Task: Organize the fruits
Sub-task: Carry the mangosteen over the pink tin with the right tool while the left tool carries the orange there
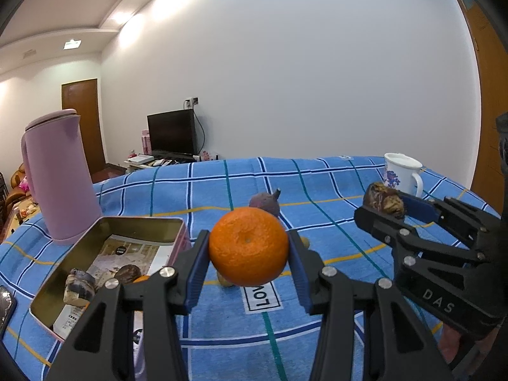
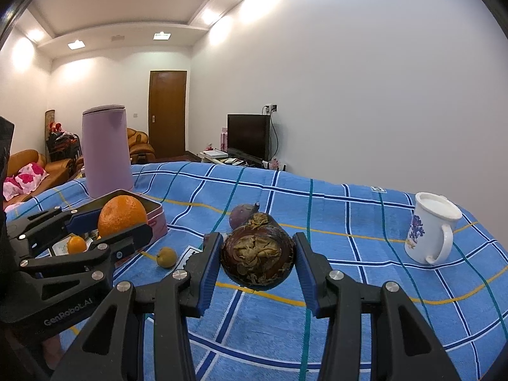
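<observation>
A: What sits between the near jaws?

B: The left gripper (image 1: 248, 247) is clamped on a round, dimpled orange (image 1: 248, 246), blue ribbed pads pressing both its sides, held clear above the cloth. The right gripper (image 2: 257, 254) pinches a dark, wrinkled, withered fruit (image 2: 257, 254) with dried tan flaps on its face; its left pad touches, while contact on the other side is hard to judge.

A: And beyond the jaws?

B: Just past the orange lies a dull purple fruit with a stem (image 1: 266, 202), partly hidden behind it. Under the orange a small yellowish fruit (image 2: 167, 256) is mostly hidden in the left view; the right view shows it whole, lying on the cloth.

A: The container?

B: Left of the left jaws, an open metal tin (image 1: 177, 222) with pink walls and paper inside holds two shrivelled dark pieces (image 1: 79, 287). The left fingers cover a small orange fruit (image 2: 76, 244) that the right view shows clearly.

A: Farther off?

B: A smooth lilac jug (image 1: 60, 174) stands behind the tin, a white flowered mug (image 2: 428, 227) far right, all on a blue checked terry cloth (image 1: 317, 187).
</observation>
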`<state>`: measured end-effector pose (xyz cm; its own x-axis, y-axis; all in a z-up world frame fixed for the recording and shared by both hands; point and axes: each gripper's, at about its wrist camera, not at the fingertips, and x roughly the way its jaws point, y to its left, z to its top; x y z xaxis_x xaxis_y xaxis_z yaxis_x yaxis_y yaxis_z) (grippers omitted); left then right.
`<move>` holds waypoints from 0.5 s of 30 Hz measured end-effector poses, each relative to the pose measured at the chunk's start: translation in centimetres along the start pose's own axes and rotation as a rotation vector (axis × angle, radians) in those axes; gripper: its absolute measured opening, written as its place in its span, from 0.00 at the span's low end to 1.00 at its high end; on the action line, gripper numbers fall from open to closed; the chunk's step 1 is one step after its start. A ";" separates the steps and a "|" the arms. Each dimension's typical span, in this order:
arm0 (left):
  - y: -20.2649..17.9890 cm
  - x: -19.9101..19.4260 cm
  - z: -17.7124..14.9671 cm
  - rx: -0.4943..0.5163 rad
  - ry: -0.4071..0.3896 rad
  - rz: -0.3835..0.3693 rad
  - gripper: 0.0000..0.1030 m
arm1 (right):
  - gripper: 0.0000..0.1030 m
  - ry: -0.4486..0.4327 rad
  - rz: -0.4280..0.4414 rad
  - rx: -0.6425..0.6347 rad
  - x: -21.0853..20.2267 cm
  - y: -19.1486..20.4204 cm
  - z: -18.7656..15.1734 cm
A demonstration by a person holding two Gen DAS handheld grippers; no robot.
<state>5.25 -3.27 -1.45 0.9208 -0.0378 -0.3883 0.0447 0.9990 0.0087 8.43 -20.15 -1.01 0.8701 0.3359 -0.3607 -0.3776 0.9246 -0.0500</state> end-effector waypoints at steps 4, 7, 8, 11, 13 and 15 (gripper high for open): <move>0.7 0.1 -0.1 -0.004 0.011 0.011 0.48 | 0.46 0.013 0.016 -0.009 0.5 0.6 0.1; 1.3 0.1 -0.1 -0.012 0.018 0.020 0.48 | 0.46 0.020 0.029 -0.017 0.8 1.1 0.2; 1.3 0.1 -0.1 -0.012 0.020 0.022 0.48 | 0.46 0.022 0.032 -0.019 1.0 1.2 0.3; 1.8 0.1 -0.2 -0.014 0.023 0.029 0.48 | 0.46 0.027 0.041 -0.029 1.3 1.7 0.4; 2.0 0.1 -0.2 -0.014 0.023 0.034 0.48 | 0.46 0.030 0.047 -0.033 1.5 2.1 0.6; 2.2 0.0 -0.2 -0.013 0.023 0.038 0.48 | 0.46 0.029 0.051 -0.037 1.6 2.4 0.6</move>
<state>5.24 -1.07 -1.63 0.9126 0.0006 -0.4088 0.0047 0.9999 0.0122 9.08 -17.27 -1.09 0.8398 0.3768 -0.3909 -0.4333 0.8989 -0.0645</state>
